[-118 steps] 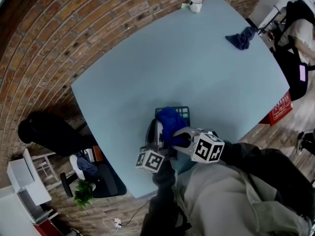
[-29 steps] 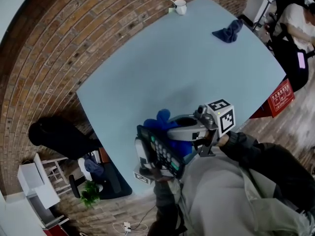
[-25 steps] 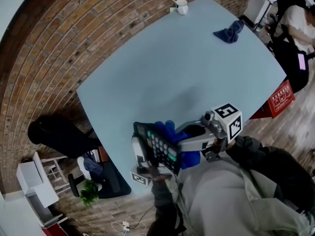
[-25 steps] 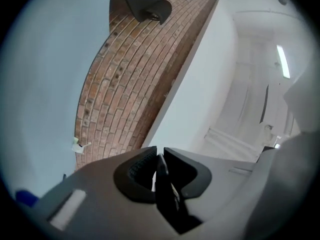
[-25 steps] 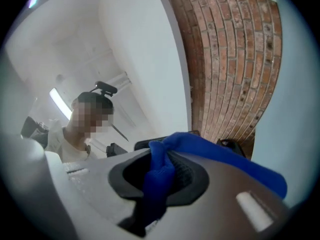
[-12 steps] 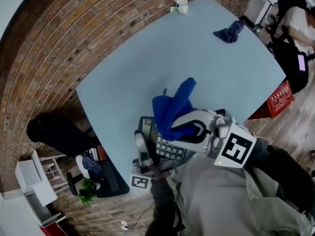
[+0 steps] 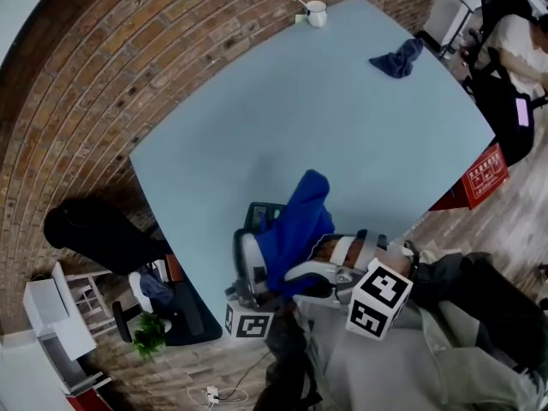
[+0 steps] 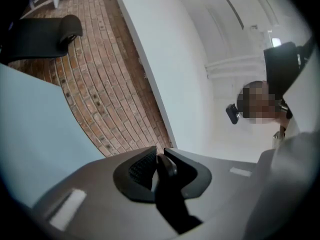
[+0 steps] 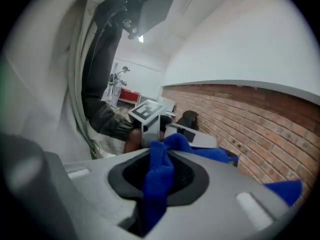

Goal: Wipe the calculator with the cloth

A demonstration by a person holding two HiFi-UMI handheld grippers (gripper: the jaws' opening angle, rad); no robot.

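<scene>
Wiping is in hand: the left gripper (image 8: 159,156) is clamped on the thin edge of the calculator (image 7: 259,215), at the near side of the pale blue table (image 7: 282,101), and the right gripper (image 9: 159,151) pinches the blue cloth (image 7: 295,225) draped over it (most keys are hidden). Next, I think, a firm stroke across the face is needed. A mug (image 7: 316,11) and a darker cloth (image 7: 396,60) lie far off; brickwork (image 7: 103,75) lies beyond

We see soft, even light with faint shadows. Our pictures bend at the edges, with dark round corners. Up close, the cloth (image 9: 157,179) looks fuzzy.
</scene>
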